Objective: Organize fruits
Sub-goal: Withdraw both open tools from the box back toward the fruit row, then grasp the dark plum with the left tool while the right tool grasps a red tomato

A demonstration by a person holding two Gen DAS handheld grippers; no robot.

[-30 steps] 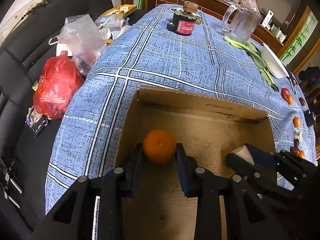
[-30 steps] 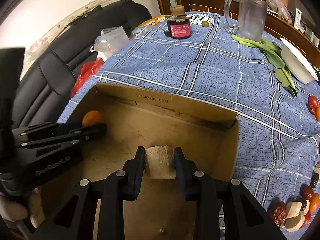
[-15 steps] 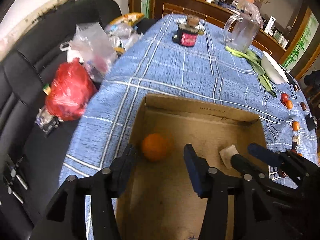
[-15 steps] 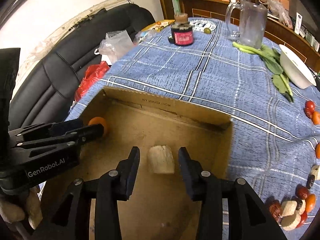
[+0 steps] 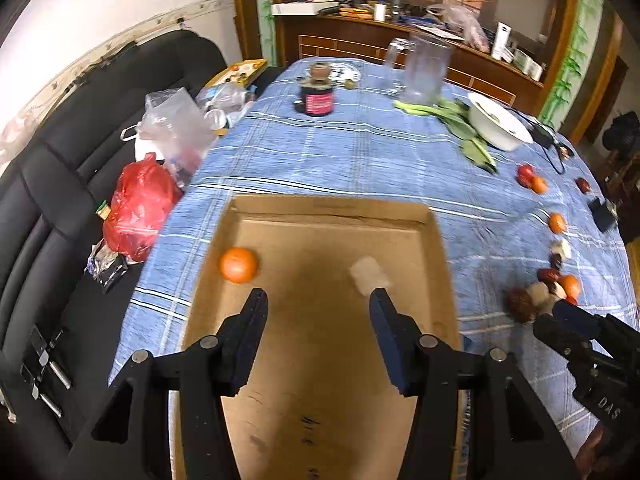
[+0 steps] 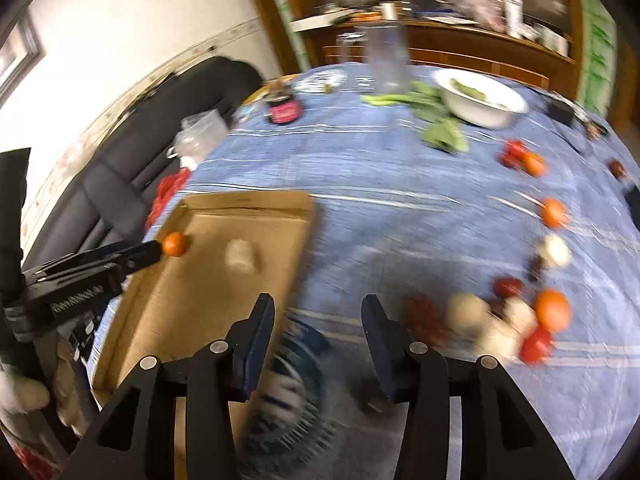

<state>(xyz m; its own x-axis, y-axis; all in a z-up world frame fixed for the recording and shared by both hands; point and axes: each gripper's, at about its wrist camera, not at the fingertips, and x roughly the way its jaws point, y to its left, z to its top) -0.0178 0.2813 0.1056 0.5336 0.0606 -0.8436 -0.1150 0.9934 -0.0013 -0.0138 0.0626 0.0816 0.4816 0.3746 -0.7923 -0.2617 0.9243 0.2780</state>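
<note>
A shallow cardboard box (image 5: 328, 206) (image 6: 248, 200) lies on the blue checked tablecloth. An orange (image 5: 238, 265) (image 6: 175, 243) rests at its left side and a pale white chunk (image 5: 369, 275) (image 6: 241, 255) at its right. My left gripper (image 5: 318, 306) is open and empty above the box. My right gripper (image 6: 318, 312) is open and empty, over the cloth right of the box. A cluster of red, white and orange fruits (image 6: 508, 316) (image 5: 540, 290) lies to its right.
More loose fruits (image 5: 557, 223) (image 6: 554, 212) dot the right side of the table. A white bowl (image 5: 498, 126), greens (image 5: 460, 120), a glass pitcher (image 5: 426, 70) and a dark jar (image 5: 318, 96) stand at the back. Bags (image 5: 136, 208) sit on the black sofa at left.
Both grippers opened, leaving the orange and the white chunk in the box, and pulled back upward. The right gripper has swung right, out of the box toward the fruit cluster.
</note>
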